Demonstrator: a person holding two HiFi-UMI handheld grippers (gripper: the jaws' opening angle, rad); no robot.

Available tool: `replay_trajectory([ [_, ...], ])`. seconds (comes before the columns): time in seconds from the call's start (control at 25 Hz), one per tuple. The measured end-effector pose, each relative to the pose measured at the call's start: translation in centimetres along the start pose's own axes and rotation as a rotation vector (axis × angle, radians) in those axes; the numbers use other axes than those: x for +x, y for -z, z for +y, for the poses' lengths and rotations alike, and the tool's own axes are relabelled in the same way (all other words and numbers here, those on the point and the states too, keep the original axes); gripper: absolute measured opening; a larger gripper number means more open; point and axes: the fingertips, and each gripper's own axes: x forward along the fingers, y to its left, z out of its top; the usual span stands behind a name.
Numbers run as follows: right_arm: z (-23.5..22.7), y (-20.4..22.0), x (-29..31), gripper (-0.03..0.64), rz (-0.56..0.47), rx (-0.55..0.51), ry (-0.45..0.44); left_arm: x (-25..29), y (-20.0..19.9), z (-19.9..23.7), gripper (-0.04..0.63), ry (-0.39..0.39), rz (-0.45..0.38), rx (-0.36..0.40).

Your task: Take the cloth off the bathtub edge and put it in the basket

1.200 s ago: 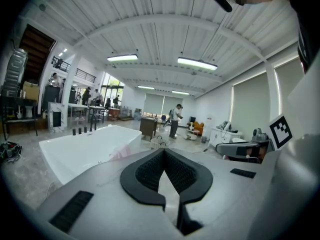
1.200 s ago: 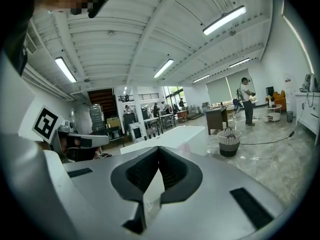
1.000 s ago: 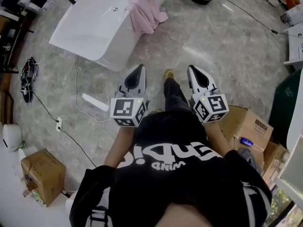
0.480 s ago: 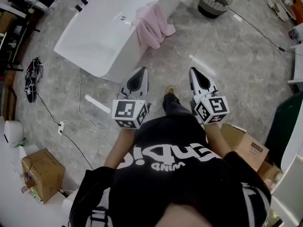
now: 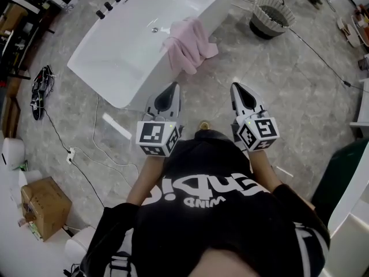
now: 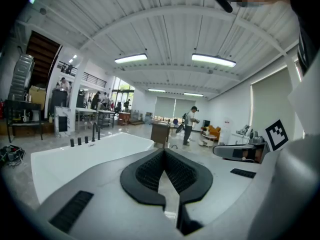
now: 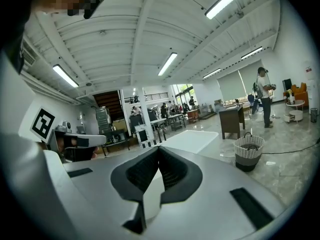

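Now, the pink cloth (image 5: 187, 51) droops over the rim of the glossy white bathtub (image 5: 115, 62), upper centre. It looks soft, light and limp, so pinch a bunched fold on the edge. The round striped basket (image 5: 271, 19) waits upper right. The left gripper (image 5: 172, 88) and right gripper (image 5: 237, 90) have jaws pressed together, empty, well short.

- It was a big open hall used as a working or test space, not a home bathroom.
- A freestanding bathtub (image 5: 132, 45) stood out on a marble-look floor (image 5: 288, 91), away from any wall.
- A power strip (image 5: 71, 153) with trailing cables and a cardboard box (image 5: 43, 205) lay nearby.
- The ribbed white ceiling (image 6: 165, 29) carried strip lights (image 6: 213, 59).
- People (image 6: 190, 125) stood about far behind.
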Motion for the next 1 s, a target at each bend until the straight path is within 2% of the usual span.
replay_trajectory([
  [0.24, -2.8, -1.7, 3.7, 0.013, 0.002, 0.004, -0.031, 3.8, -1.9, 1.2, 0.014, -0.038, -0.013, 0.006],
  [0.48, -4.4, -1.1, 7.6, 0.014, 0.031, 0.013, -0.057, 7.0, -1.8, 3.6, 0.014, -0.068, -0.003, -0.007],
  [0.76, -6.7, -1.5, 13.2, 0.014, 0.044, 0.01, -0.037, 12.6, -2.4, 7.2, 0.014, -0.04, 0.004, -0.012],
  [1.0, -9.1, -3.1, 20.4, 0.014, 0.055, 0.004, -0.039, 19.4, -4.1, 11.7, 0.014, -0.024, 0.009, -0.013],
])
